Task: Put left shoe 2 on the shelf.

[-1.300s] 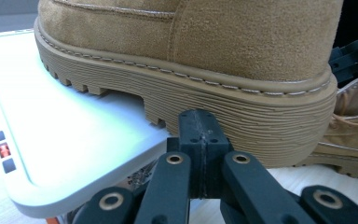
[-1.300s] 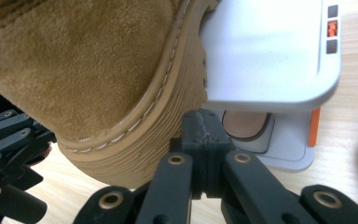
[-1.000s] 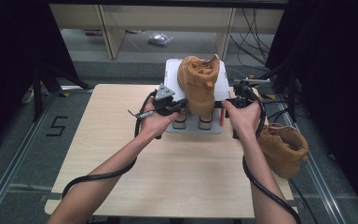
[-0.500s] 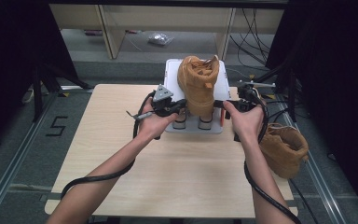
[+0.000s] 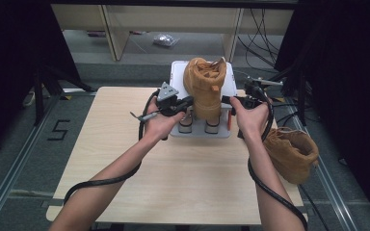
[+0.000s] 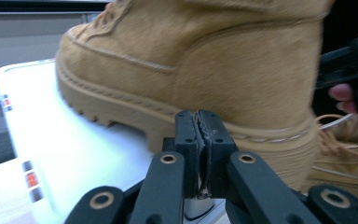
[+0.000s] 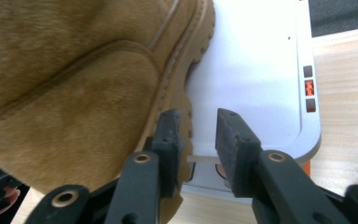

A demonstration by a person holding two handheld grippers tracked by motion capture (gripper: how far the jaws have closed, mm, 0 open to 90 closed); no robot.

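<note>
Light wooden table [image 5: 125, 183] carries a white device [image 5: 224, 131] at its far edge; a tan boot [image 5: 205, 86] stands on it.

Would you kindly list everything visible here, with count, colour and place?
Boot on tray: one, tan, upright on the white tray.
Second boot: one, tan, at the table's right edge.
Tray: one, white, at the far middle of the table.
Table: one, light wood.
Shelving: pale, behind the table.
Left gripper: black, fingers shut at the boot's heel.
Right gripper: black, fingers apart beside the sole; they have just been closing.
</note>
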